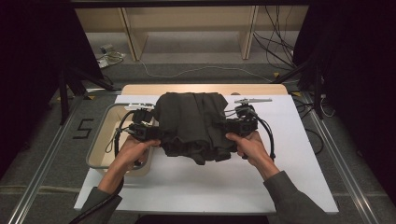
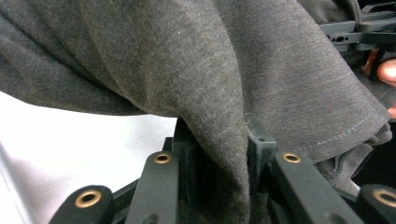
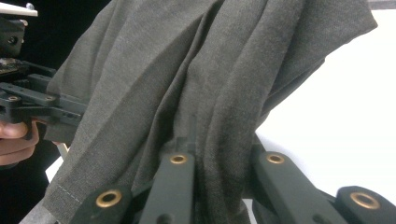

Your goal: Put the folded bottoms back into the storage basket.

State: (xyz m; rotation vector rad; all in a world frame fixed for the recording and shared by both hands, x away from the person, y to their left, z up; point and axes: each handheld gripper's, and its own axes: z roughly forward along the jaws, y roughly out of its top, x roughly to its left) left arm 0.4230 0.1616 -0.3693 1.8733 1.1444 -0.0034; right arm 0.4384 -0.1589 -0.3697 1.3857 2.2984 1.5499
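High view: one dark grey garment [image 1: 191,122] hangs bunched between two tongs above a white table [image 1: 299,154], with one beige bin [image 1: 103,158] sitting at the table's left edge. A person's two hands grip the tools from below, the left tongs [image 1: 154,133] at the cloth's left side and the right tongs [image 1: 229,126] at its right side. In the left gripper view, the left tongs [image 2: 219,154] stand narrow, a thick fold of the garment [image 2: 196,70] pinched between the two black jaws, the rest of the cloth draping away over the white tabletop [image 2: 93,144]. In the right gripper view, the right tongs [image 3: 219,149] are likewise drawn in tight on a gathered fold of the garment [image 3: 196,74], which spreads upward in long creases. The opposite tool and fingertips of the other hand show at the far edge of each gripper view.
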